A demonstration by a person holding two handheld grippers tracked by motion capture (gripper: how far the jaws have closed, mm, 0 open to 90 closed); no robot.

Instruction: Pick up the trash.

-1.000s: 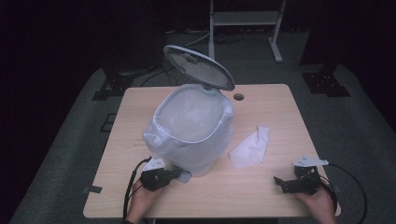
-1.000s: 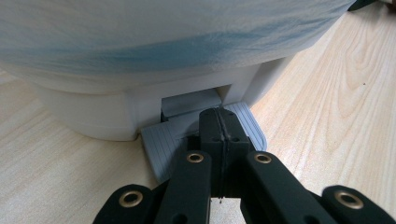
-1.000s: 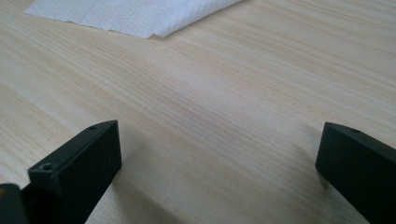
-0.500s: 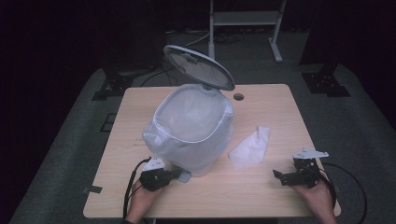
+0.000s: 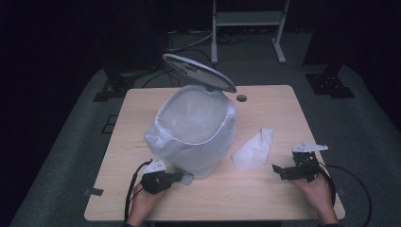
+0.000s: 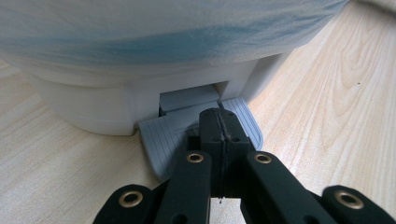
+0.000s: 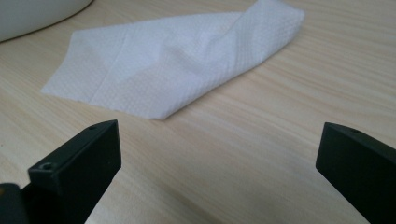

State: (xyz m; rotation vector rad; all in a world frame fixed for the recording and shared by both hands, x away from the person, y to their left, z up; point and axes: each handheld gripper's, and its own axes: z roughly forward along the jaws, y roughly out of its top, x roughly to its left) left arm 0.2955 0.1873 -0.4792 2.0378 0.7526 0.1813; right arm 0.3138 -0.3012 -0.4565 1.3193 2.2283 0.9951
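A white pedal bin [image 5: 194, 132] lined with a pale plastic bag stands mid-table, its round lid [image 5: 198, 71] tipped up and open at the back. My left gripper [image 5: 177, 177] is shut with nothing between its jaws. Its joined tips [image 6: 218, 116] rest on top of the bin's grey ribbed pedal [image 6: 163, 135] at the foot of the bin. A crumpled white paper towel [image 5: 253, 150] lies flat on the wood to the right of the bin. My right gripper [image 5: 283, 166] stands open just right of the towel [image 7: 177, 60], its jaws wide apart and pointing at it without touching.
The wooden table [image 5: 265, 198] has a round cable hole [image 5: 241, 98] behind the bin. Cables trail from both grippers off the front edge. A white metal frame [image 5: 246, 19] stands on the dark floor beyond the table.
My right gripper has moved away from the table's front edge, up and toward the paper towel. The left gripper has stayed on the pedal and the lid has stayed open.
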